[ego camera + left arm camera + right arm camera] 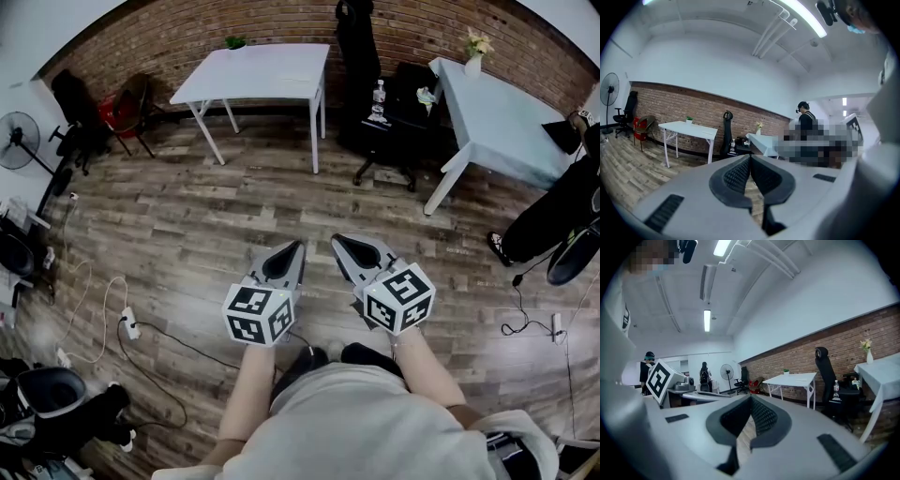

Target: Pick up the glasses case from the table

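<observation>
The left gripper [296,247] and right gripper [339,242] have their jaws shut tight on nothing, above open wood floor [187,216]. A white worktop [258,70] and a blue worktop [497,117] stand far ahead. I cannot tell where the glasses case is.

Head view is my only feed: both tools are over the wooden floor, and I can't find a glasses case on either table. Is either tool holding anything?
Observer: Neither. Each gripper view shows jaws together with nothing between them, on the left tool and the right tool.
Operator: Do those views show the case, maybe past my left edge?
Observer: No case that I can make out. The right gripper view adds only a person standing beyond the fan, at the far end of the room.
</observation>
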{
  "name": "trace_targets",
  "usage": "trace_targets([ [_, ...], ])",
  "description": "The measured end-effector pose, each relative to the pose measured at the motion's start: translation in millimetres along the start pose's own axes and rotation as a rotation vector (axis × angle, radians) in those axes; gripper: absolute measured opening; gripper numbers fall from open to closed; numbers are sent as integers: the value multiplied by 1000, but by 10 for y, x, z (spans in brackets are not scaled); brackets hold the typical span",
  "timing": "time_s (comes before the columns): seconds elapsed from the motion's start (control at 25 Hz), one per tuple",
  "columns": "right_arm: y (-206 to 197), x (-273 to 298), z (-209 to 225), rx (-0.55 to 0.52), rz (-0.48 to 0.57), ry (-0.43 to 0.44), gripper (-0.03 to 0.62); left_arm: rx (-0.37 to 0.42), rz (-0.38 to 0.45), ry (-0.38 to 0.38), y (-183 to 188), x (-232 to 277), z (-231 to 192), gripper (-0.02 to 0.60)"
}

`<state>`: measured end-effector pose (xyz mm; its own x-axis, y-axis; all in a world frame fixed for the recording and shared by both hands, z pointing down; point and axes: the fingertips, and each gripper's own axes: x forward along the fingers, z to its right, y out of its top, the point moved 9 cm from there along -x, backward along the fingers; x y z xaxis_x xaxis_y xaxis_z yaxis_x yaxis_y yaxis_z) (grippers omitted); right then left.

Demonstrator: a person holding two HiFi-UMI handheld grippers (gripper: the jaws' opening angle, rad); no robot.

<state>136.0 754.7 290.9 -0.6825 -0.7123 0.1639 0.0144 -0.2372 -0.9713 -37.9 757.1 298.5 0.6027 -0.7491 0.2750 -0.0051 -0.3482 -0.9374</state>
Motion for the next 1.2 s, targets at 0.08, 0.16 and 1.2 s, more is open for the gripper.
trace_targets([
  [0.08, -51, -34, 33, 6, -9, -4, -2, -18, -19, -7, -81, 24, 47, 8],
  [0.16, -103, -66, 56, 10, -22, 2, -2, -39, -38, -2, -175, 47, 115, 7],
  [1.2, -126, 954, 998, 56, -57, -56, -2, -68, -97, 33, 11, 1072, -875, 6],
])
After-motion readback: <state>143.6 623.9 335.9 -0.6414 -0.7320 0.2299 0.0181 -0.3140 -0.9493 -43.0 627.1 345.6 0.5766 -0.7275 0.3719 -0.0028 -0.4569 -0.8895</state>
